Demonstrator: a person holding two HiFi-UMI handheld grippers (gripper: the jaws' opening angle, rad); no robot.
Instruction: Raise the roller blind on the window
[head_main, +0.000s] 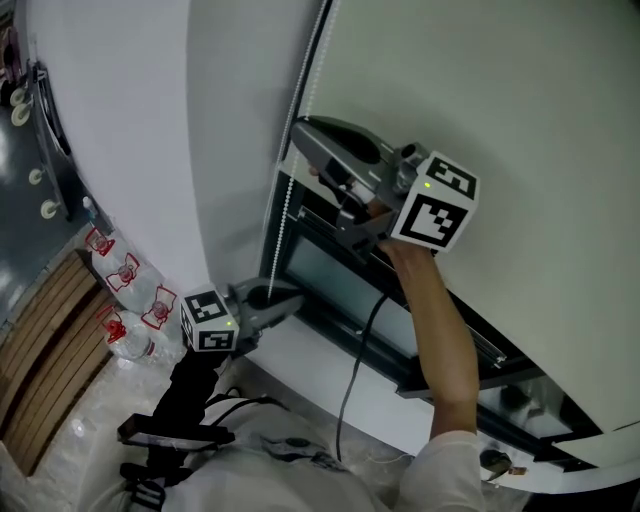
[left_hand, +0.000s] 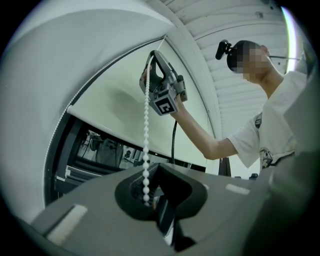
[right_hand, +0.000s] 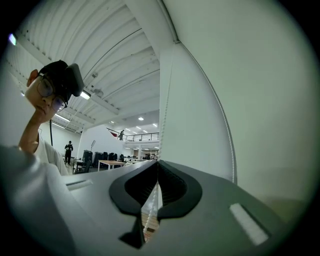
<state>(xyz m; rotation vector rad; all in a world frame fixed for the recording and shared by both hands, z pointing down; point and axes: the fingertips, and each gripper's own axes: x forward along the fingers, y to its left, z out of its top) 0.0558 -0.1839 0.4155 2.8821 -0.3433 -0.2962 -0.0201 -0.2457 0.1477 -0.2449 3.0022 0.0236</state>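
Note:
The pale roller blind (head_main: 500, 100) covers most of the window, leaving a dark strip of glass (head_main: 330, 270) below its bottom edge. A white bead chain (head_main: 290, 190) hangs along the blind's left side. My right gripper (head_main: 298, 137) is raised high and shut on the chain. In the right gripper view the beads (right_hand: 166, 90) rise from the closed right gripper (right_hand: 158, 162). My left gripper (head_main: 288, 300) is lower down by the sill. In the left gripper view the chain (left_hand: 146, 130) drops straight from the right gripper (left_hand: 148, 70) into the left gripper (left_hand: 153, 165), whose tips meet.
A white wall (head_main: 130, 120) borders the window on the left. Below it stand several red-labelled water bottles (head_main: 125, 285) and wooden slats (head_main: 40, 330). A white sill (head_main: 320, 360) juts out under the glass. A dark cable (head_main: 350, 380) hangs from my right gripper.

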